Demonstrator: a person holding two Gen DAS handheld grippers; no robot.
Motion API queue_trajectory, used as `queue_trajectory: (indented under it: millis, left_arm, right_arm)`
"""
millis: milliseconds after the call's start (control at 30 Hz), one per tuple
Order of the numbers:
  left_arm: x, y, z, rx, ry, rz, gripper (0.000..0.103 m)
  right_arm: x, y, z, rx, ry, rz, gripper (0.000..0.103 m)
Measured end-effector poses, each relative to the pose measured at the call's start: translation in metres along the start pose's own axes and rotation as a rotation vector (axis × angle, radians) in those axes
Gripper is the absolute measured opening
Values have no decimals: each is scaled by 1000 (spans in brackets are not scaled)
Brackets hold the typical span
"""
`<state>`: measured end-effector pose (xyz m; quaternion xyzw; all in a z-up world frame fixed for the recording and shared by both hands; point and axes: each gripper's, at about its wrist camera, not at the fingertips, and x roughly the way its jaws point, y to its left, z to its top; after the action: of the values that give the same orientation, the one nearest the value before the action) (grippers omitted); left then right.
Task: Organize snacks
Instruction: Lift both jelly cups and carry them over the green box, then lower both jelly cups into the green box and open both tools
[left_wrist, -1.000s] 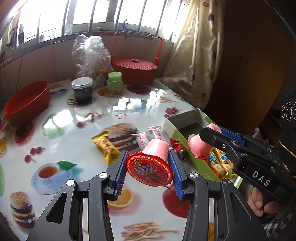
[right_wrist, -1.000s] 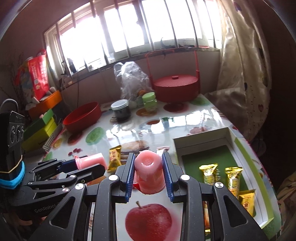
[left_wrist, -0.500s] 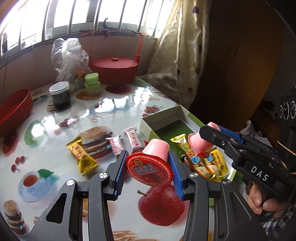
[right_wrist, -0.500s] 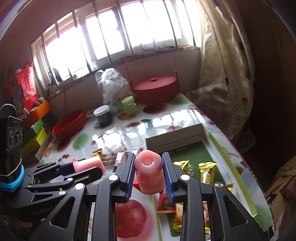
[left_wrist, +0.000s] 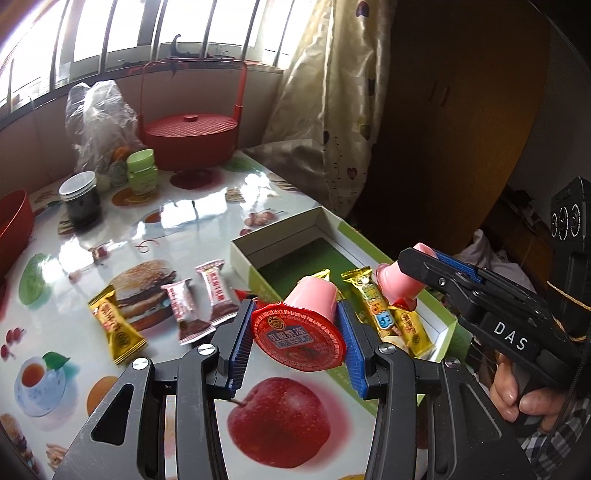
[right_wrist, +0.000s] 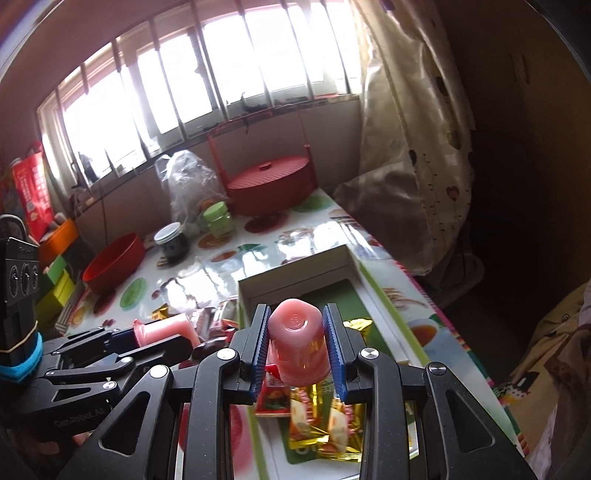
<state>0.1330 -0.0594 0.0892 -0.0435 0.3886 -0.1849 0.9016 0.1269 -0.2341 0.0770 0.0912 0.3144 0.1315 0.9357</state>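
Observation:
My left gripper (left_wrist: 295, 332) is shut on a pink jelly cup (left_wrist: 301, 328) whose red foil lid faces the camera, just left of the green box (left_wrist: 280, 240). My right gripper (right_wrist: 297, 343) is shut on a second pink jelly cup (right_wrist: 297, 339), base up, held over the box (right_wrist: 295, 269). In the left wrist view that gripper (left_wrist: 410, 267) and its cup (left_wrist: 397, 284) hang above the gold candy packets (left_wrist: 373, 306) lying in the box. On the table left of the box lie one gold packet (left_wrist: 114, 325) and two pink-white packets (left_wrist: 199, 295).
A red lidded basket (left_wrist: 190, 138), a clear plastic bag (left_wrist: 96, 122), a green jar (left_wrist: 142, 171) and a dark jar (left_wrist: 79, 199) stand at the table's far side. A red bowl (right_wrist: 114, 262) sits far left. A curtain (left_wrist: 332, 92) hangs behind the box.
Both grippers have carried their jelly cups to the right, from above the table's middle to the green box. The right one now hangs over the packets inside it. Neither grip has changed.

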Motion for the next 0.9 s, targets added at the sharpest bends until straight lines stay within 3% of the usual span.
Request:
queue_trajectory:
  millis: [533, 900]
  left_arm:
    - [30, -25, 4, 29, 46, -49, 45]
    - [58, -32, 3, 56, 91, -40, 45]
  right_arm:
    - [-7, -41, -4, 65, -5, -72, 28]
    - [4, -54, -14, 83, 25, -92, 28]
